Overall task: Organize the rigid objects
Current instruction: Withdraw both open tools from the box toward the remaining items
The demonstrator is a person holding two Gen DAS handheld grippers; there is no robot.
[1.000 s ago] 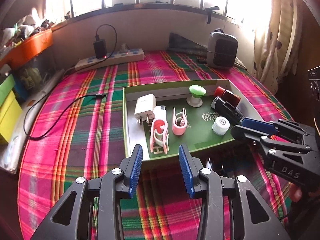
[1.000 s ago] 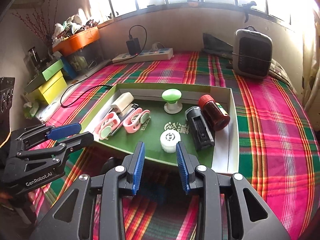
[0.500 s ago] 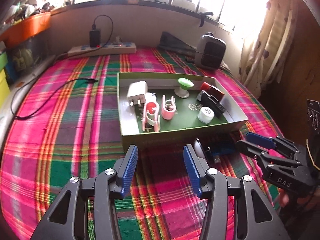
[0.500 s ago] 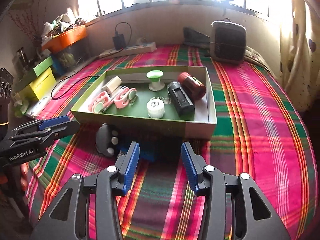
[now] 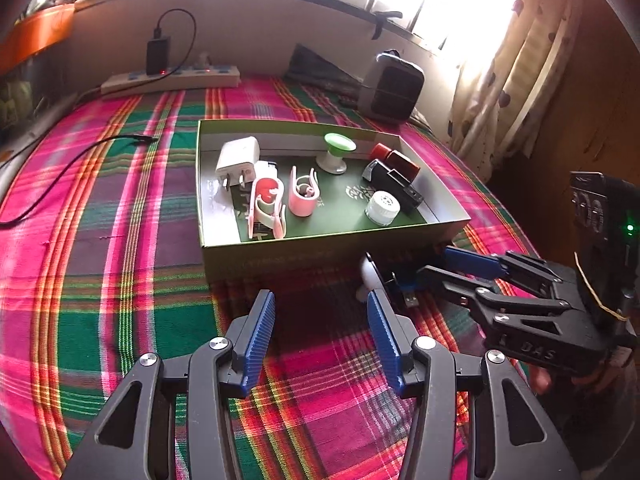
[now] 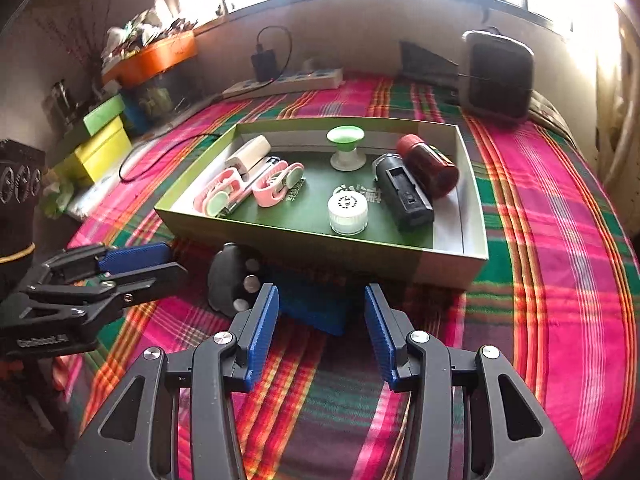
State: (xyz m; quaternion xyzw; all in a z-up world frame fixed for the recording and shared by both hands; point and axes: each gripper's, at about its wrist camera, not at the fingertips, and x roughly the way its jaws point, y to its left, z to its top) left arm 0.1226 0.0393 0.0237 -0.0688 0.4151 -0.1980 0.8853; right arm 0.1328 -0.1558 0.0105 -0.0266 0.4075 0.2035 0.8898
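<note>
I have pulled both grippers back toward me since a second ago, so the green box (image 6: 256,232) now sits higher and smaller in both views, and two things in front of it have come into sight.

My left gripper (image 5: 320,320) hangs over the plaid cloth (image 5: 100,240) with its jaws spread apart and nothing between them. My right gripper (image 6: 318,316) is the same: jaws apart, holding nothing. In the left view the right gripper shows at the right edge of the frame.

Inside the box I count seven things: one white charger (image 5: 238,158), two pink clips (image 6: 276,184), one green-topped knob (image 6: 346,148), one white round cap (image 6: 347,212), one black block (image 6: 406,198) and one red bottle (image 6: 430,170). The black block and the red bottle lie side by side, touching, at the right end of the box.

Outside the box I count two things. One black rounded gadget with pale buttons (image 6: 234,280) lies just below the box's near wall, in the middle left of the right view. One blue flat thing (image 6: 316,308) lies beside it, right between my right jaws. It is in shadow, so I cannot tell what it is.

The middle of the box floor is bare green. The cloth on the left and right of the box is open. A black cable (image 5: 60,176) lies at the left of the left view, well apart from the box.
</note>
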